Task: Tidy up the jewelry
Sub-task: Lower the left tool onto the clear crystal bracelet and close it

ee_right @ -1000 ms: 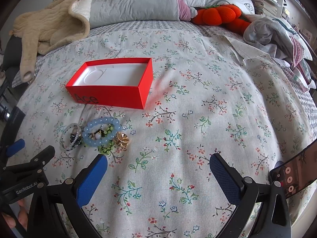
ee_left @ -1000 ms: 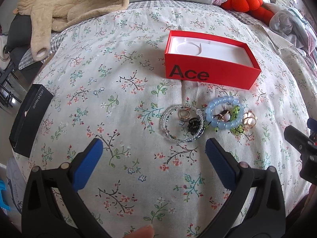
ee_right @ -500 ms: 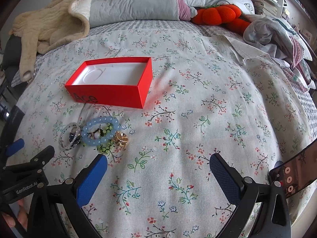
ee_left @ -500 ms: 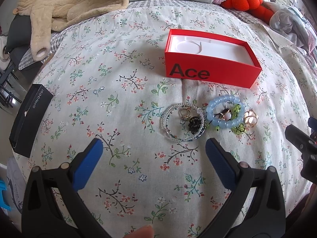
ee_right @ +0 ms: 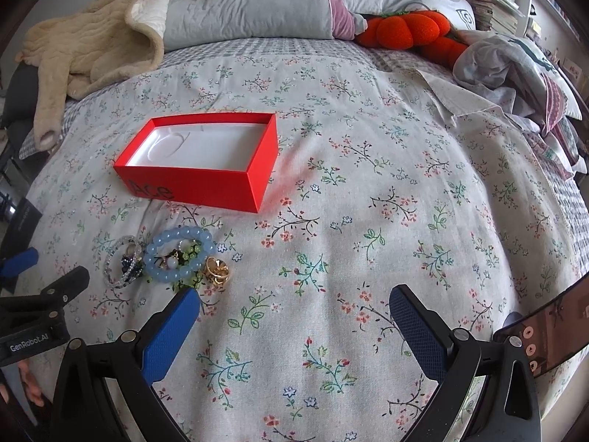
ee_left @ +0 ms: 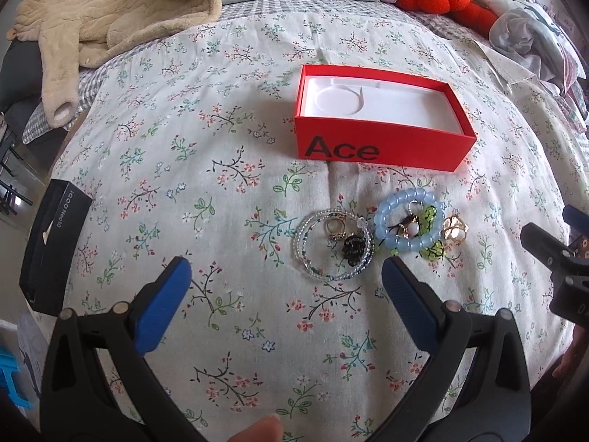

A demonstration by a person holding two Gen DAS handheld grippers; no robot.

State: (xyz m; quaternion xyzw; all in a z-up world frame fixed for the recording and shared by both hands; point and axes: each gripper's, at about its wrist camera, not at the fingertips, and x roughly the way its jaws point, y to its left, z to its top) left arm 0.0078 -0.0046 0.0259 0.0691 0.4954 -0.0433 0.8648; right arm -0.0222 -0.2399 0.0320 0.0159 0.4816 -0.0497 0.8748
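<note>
A pile of jewelry lies on the floral bedspread: a clear beaded bracelet (ee_left: 333,246) (ee_right: 121,261), a pale blue bead bracelet (ee_left: 406,223) (ee_right: 180,258), a gold ring (ee_left: 455,229) (ee_right: 217,270) and small dark and green pieces. Behind it stands an open red "Ace" box (ee_left: 379,140) (ee_right: 206,182) with an empty white insert. My left gripper (ee_left: 285,276) is open and empty, just in front of the jewelry. My right gripper (ee_right: 294,304) is open and empty, to the right of the jewelry.
A black box (ee_left: 51,246) lies at the bed's left edge. A beige fleece garment (ee_left: 99,18), grey pillow (ee_right: 250,0), orange plush toy (ee_right: 408,31) and crumpled clothes (ee_right: 515,66) lie at the back and right. The left gripper shows in the right wrist view (ee_right: 33,309).
Both grippers have moved slightly forward toward the jewelry and box. Both stay open and empty. The jewelry and box have not moved.
</note>
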